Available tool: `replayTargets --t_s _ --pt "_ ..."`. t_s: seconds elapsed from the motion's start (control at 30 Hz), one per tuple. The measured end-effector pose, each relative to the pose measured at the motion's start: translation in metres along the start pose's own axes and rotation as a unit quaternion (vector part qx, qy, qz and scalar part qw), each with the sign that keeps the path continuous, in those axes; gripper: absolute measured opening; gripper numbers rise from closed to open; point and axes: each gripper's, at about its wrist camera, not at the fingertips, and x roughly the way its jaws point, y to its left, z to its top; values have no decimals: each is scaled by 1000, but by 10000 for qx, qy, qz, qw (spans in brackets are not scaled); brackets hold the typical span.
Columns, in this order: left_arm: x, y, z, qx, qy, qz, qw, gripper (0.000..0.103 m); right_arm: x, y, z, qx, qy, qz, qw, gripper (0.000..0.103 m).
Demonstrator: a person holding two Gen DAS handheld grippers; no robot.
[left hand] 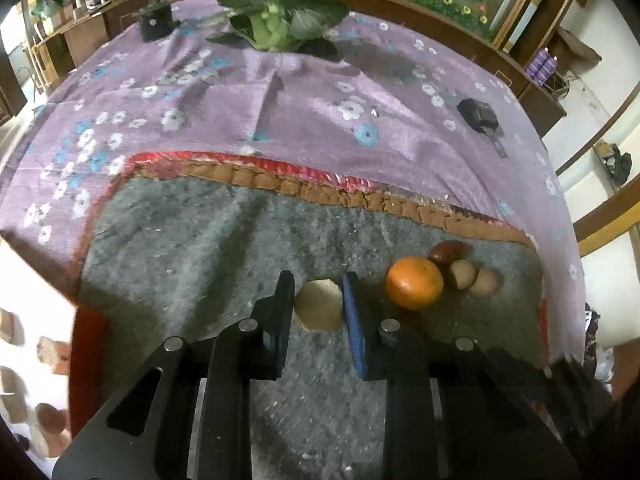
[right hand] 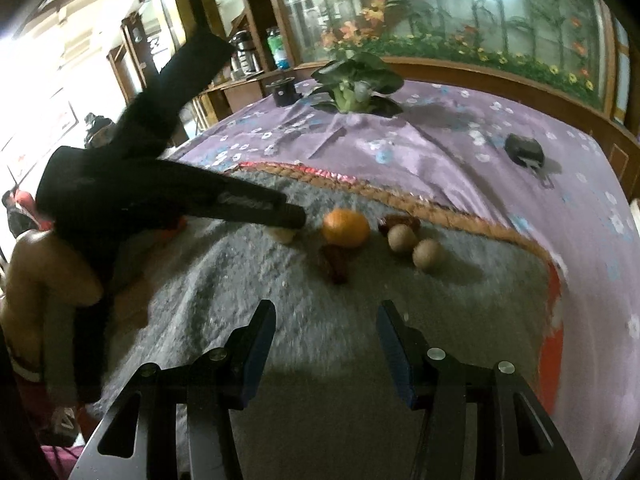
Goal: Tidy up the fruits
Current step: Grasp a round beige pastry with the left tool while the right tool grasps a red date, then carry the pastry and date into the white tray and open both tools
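We see one purple flowered cloth [left hand: 304, 120] over the table, and on it one grey mat [left hand: 208, 248] with a braided edge, our landmark for everything else. Beyond the mat's far edge lies one leafy green vegetable [left hand: 276, 12], with one black pot [left hand: 154, 20] to its left and one dark gadget [left hand: 478, 114] off to the right.

On the mat, near its far right part, sit the fruits: one orange [left hand: 414, 282], two round brown fruits [left hand: 462, 274] side by side just right of it, and two dark red-brown pieces [right hand: 334, 262], one behind the brown pair and one in front of the orange. One pale yellowish fruit [left hand: 322, 304] lies on the mat left of the orange.

Our left gripper [left hand: 318, 300] has its fingers narrowed around that pale fruit, pads at both its sides. Our right gripper [right hand: 326, 332] hangs over the mat's near part, fingers spread wide with nothing between them
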Motion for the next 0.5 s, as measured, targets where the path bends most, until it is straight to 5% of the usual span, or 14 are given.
replayTargets --t_s 0.2,0.23,0.33,0.5 --pt "-22 10 -12 -46 -102 -73 9999 23 32 7 23 -458 129 -135 9988 50" --pt "-26 10 -15 -23 -108 -75 9999 23 40 9 26 -546 186 -151 9982 37" --pt "-34 14 -25 57 -107 -64 9999 23 56 14 25 -697 399 -418 9959 19" --pt "-49 26 -39 54 -195 -47 9998 24 32 18 15 -476 226 -331 9981 19"
